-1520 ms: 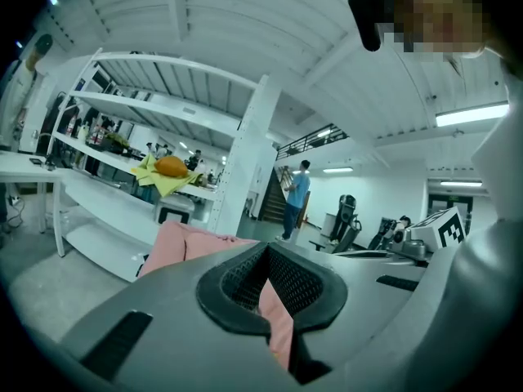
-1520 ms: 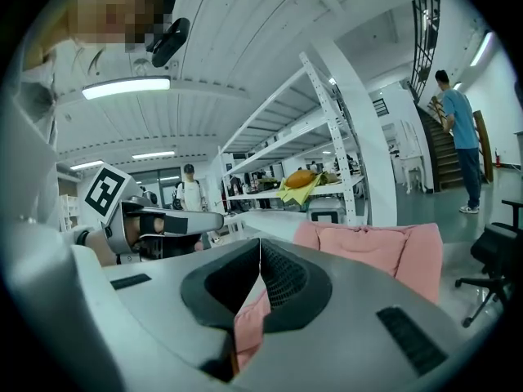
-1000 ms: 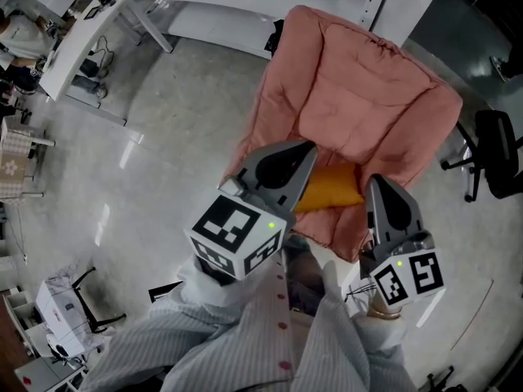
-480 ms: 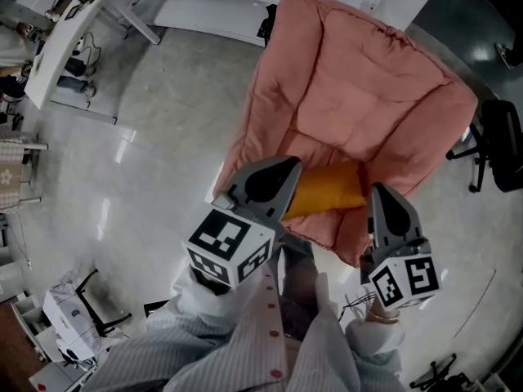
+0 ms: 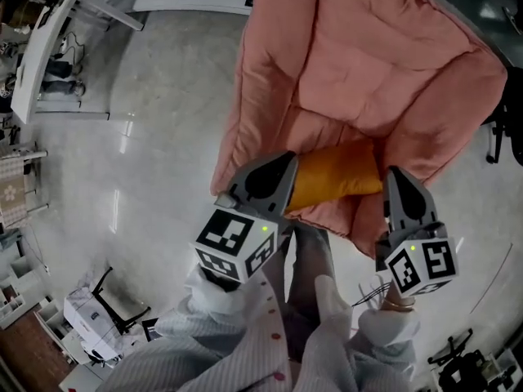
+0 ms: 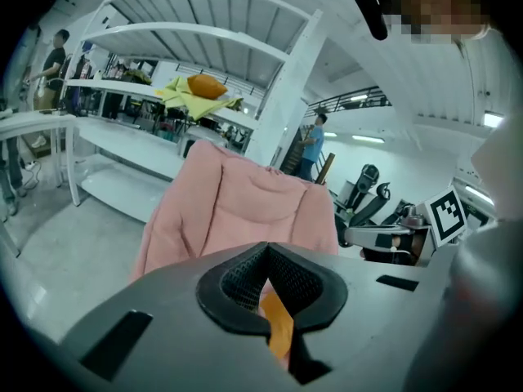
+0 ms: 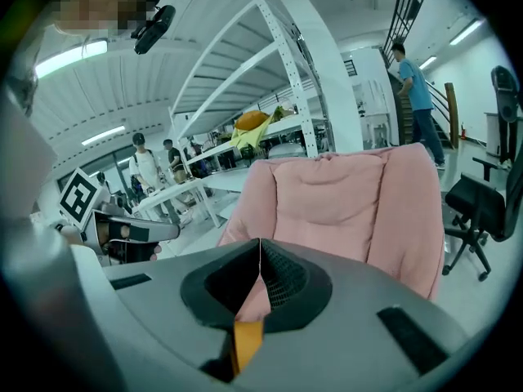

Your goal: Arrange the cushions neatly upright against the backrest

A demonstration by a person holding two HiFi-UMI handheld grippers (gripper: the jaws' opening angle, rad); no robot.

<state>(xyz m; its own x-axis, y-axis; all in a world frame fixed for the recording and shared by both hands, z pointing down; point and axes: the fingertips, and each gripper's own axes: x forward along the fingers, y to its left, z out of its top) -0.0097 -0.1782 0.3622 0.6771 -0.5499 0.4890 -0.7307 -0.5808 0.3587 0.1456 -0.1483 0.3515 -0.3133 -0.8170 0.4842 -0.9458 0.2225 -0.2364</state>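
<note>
Far-left edge: white desks [image 5: 45, 64] stand along a pale, glossy floor [image 5: 155, 129].
Near left: a striped sleeve [image 5: 196, 345] runs up to a marker cube [image 5: 237, 243] at the back of the left gripper.
Left gripper [image 5: 288, 170]: jaws pressed together on the left end of the orange cushion. Its own view shows a strip of orange fabric pinched between the closed pads.
Orange cushion [image 5: 337, 178]: strung crossways between the two tools, over the near front edge of the seat and well short of the backrest. Whether its underside touches the seat cannot be told.
Pink padded armchair [image 5: 384, 55]: fills the centre and far right of the head view, its quilted backrest [image 5: 368, 23] on the far side and its plump arms either side of the seat. Both gripper views look straight at it.
Right gripper [image 5: 394, 178]: jaws closed on the cushion's right end, with orange fabric caught where the pads meet. It is level with the other tool.
Far right: a black office chair [image 5: 508, 129] shows at the frame's edge, just beside the armchair.
</note>
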